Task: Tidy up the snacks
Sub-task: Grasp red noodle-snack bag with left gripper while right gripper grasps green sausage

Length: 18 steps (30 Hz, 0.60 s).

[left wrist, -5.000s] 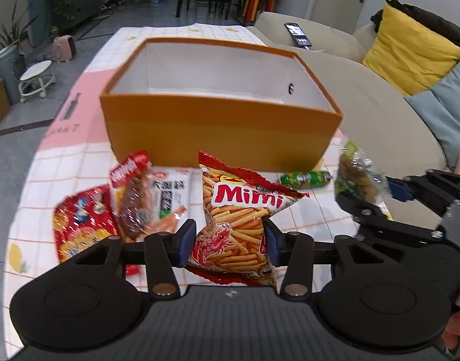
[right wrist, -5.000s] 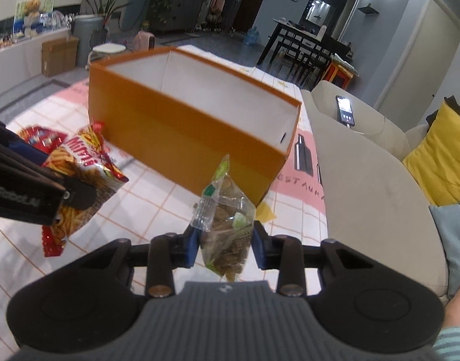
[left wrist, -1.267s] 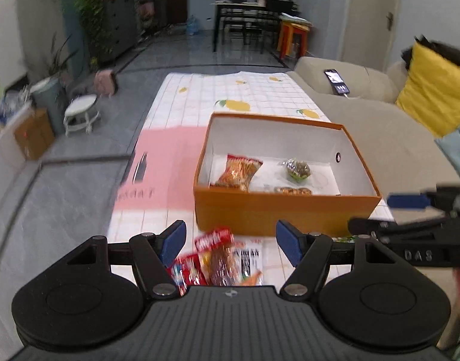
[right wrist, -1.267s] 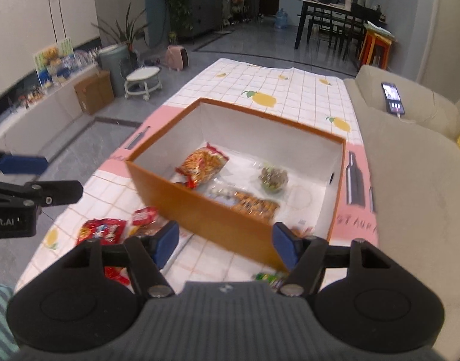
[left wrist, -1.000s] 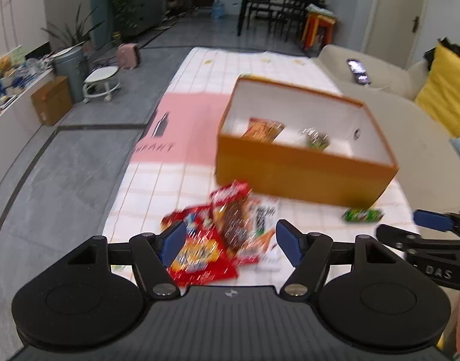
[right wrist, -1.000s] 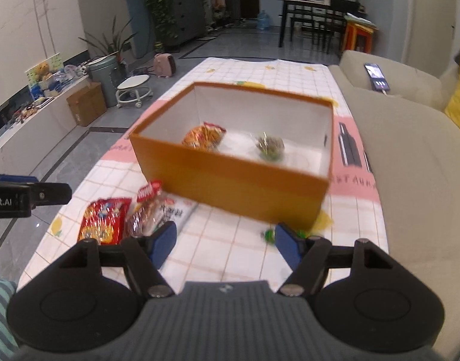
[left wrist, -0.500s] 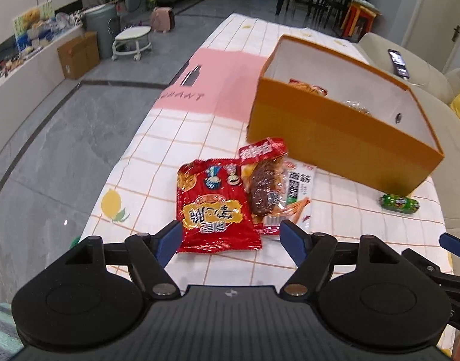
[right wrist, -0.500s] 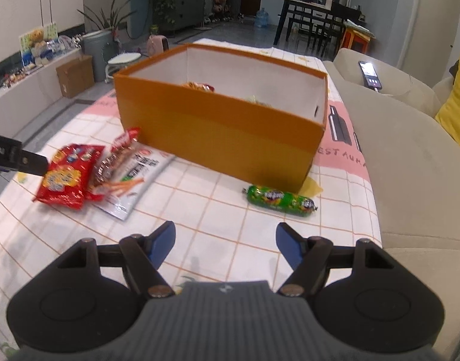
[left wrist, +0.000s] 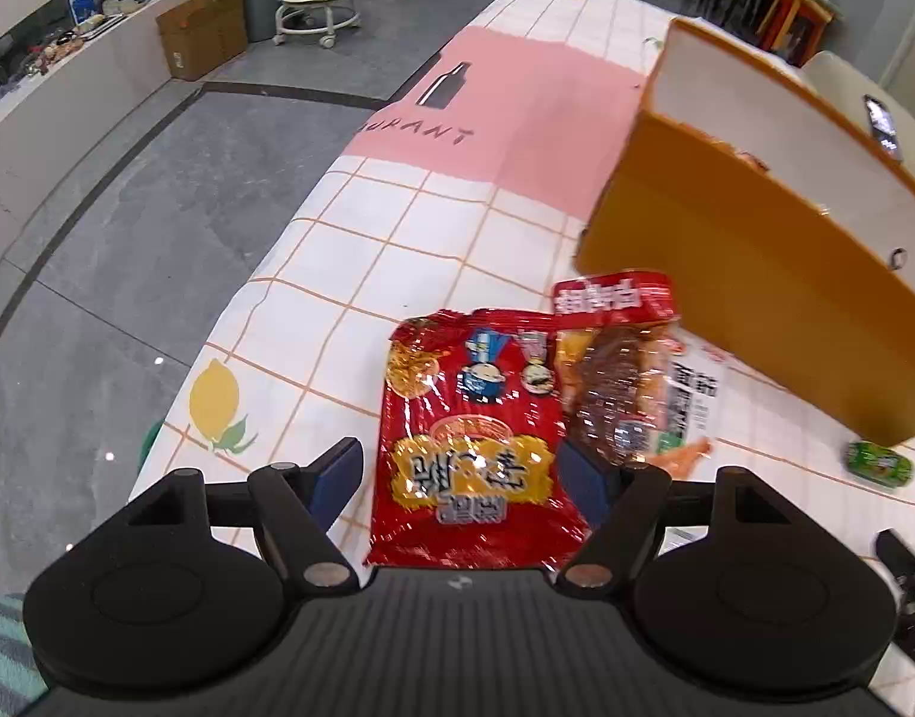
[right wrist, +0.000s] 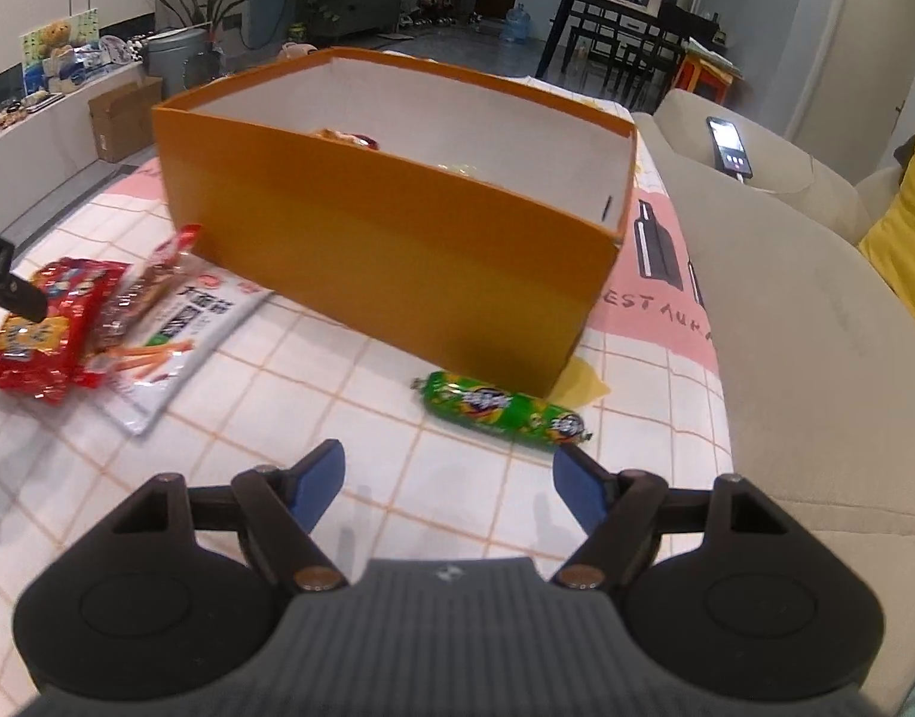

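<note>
Both grippers have dropped from the orange cardboard box (right wrist: 397, 251) to the counter (right wrist: 278, 394), jaws spread and just widened: left gripper (left wrist: 463, 478) straddles the glossy red snack bag (left wrist: 475, 442) at lower centre, right gripper (right wrist: 451, 478) nears the green wrapped sausage (right wrist: 505, 409) – next two pickups

Both wrist views look steeply down, close, sharing the orange box (left wrist: 756, 275).

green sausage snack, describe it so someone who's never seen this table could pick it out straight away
Start at the big orange box on the checked tablecloth. On the cloth just in front of the box's corner nearest the beige sofa lies the green sausage snack, alone. It is the only green, tube-shaped item; the other loose snacks are flat red and white packets grouped off the box's other end.
</note>
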Each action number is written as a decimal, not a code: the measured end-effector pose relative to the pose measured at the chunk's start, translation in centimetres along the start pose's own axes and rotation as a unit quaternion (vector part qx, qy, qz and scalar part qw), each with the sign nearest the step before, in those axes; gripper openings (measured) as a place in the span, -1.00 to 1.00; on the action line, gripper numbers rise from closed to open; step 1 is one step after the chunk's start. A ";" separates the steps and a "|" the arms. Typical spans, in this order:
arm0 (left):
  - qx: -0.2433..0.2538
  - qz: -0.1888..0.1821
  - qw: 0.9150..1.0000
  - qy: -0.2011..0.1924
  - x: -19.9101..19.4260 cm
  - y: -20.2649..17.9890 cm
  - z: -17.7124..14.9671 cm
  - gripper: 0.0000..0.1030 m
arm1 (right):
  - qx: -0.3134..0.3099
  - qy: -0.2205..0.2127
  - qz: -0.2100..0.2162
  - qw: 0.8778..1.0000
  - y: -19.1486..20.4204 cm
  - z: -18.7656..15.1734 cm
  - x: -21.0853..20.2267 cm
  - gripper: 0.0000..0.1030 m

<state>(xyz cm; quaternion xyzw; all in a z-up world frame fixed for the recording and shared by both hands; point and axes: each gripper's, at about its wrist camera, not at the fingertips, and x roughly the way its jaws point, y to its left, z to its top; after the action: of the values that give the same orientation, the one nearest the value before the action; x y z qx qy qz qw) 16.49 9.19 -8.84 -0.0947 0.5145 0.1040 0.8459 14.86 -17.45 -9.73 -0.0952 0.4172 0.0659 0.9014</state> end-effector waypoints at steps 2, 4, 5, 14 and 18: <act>0.000 0.011 1.000 0.002 0.5 0.0 0.1 0.68 | -0.010 0.005 -0.007 1.000 -0.5 0.1 1.0 0.44; -0.002 0.015 1.000 0.005 0.9 0.1 0.2 0.69 | -0.016 0.010 -0.010 1.000 -1.0 0.3 2.0 0.45; -0.003 0.014 1.000 0.006 1.1 0.1 0.3 0.70 | -0.019 0.012 -0.009 1.000 -1.2 0.4 2.5 0.45; 0.004 0.003 1.000 0.002 2.0 -0.8 0.6 0.82 | -0.057 0.015 0.013 0.998 -1.9 0.9 5.9 0.46; 0.009 0.007 1.000 0.007 2.5 -1.0 0.3 0.83 | -0.043 0.021 0.020 0.999 -2.2 1.2 6.2 0.48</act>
<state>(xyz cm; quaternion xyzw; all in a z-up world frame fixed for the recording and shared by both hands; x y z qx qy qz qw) 18.14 8.54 -10.87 -0.0837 0.5219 0.1048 0.8424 20.14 -19.09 -13.47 -0.1264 0.4345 0.0997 0.8862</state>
